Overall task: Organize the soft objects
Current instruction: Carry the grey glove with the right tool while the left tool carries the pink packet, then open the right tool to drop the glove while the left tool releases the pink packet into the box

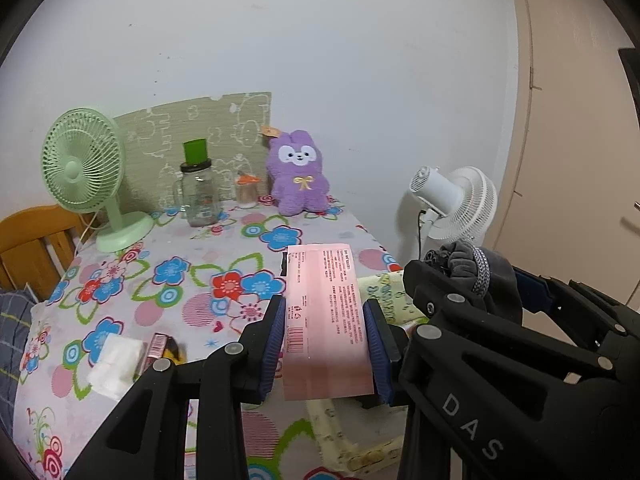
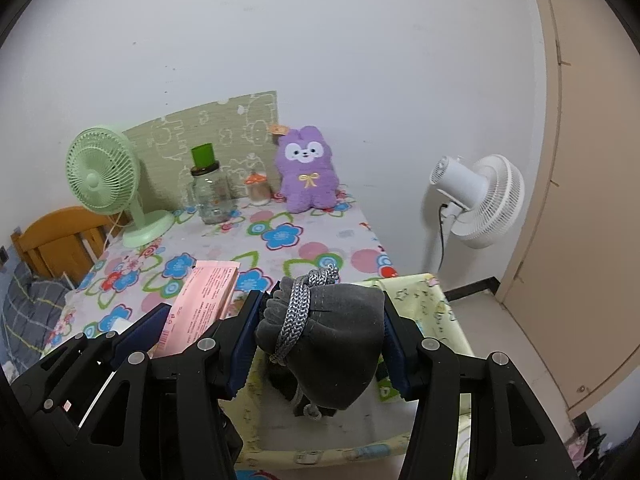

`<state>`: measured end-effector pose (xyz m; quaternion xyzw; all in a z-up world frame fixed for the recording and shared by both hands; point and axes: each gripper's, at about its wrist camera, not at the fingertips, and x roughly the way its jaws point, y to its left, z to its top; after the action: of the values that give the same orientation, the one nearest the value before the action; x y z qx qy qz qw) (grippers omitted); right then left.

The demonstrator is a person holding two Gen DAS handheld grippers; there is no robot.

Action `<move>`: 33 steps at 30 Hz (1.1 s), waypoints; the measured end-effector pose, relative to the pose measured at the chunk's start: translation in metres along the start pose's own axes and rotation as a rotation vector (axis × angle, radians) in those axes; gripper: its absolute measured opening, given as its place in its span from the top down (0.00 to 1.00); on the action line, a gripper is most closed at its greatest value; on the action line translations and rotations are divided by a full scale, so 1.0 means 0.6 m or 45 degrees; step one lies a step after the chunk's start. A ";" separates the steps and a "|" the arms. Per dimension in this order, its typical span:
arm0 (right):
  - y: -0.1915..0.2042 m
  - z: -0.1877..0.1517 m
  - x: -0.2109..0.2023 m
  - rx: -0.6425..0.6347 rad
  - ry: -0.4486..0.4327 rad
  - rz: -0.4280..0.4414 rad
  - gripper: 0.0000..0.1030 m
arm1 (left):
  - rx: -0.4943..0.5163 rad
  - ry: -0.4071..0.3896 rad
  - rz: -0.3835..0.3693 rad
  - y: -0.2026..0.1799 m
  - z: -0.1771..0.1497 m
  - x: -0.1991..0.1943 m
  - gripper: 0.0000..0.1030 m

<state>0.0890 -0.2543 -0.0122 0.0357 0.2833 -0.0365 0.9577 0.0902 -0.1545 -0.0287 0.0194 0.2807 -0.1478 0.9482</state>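
The grey knit hat (image 2: pixel 332 340), soft and light, squashes between the right gripper (image 2: pixel 320 344) jaws above the yellow fabric bin (image 2: pixel 436 300); its bunched middle gives the surest hold. The left gripper (image 1: pixel 326 344) is clamped on a pink tissue pack (image 1: pixel 324 320), at nine o'clock from the hat. Only the left view shows white tissues (image 1: pixel 116 364) on the floral tablecloth (image 1: pixel 180 272).
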 end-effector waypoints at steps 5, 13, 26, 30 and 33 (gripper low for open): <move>-0.021 -0.002 0.002 0.013 0.002 -0.028 0.44 | 0.020 0.008 -0.025 -0.020 0.000 0.008 0.62; -0.050 -0.005 0.009 0.031 0.013 -0.070 0.44 | 0.046 0.035 -0.068 -0.047 0.000 0.027 0.61; -0.084 -0.028 0.045 0.085 0.099 -0.101 0.44 | 0.100 0.160 -0.121 -0.073 -0.017 0.070 0.61; -0.089 -0.033 0.057 0.092 0.124 -0.106 0.44 | 0.121 0.196 -0.120 -0.077 -0.024 0.082 0.61; -0.092 -0.036 0.067 0.100 0.142 -0.104 0.44 | 0.120 0.240 -0.120 -0.077 -0.030 0.091 0.60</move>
<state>0.1061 -0.3093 -0.0552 0.0638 0.3357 -0.0845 0.9360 0.1109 -0.2111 -0.0708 0.0647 0.3620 -0.2029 0.9075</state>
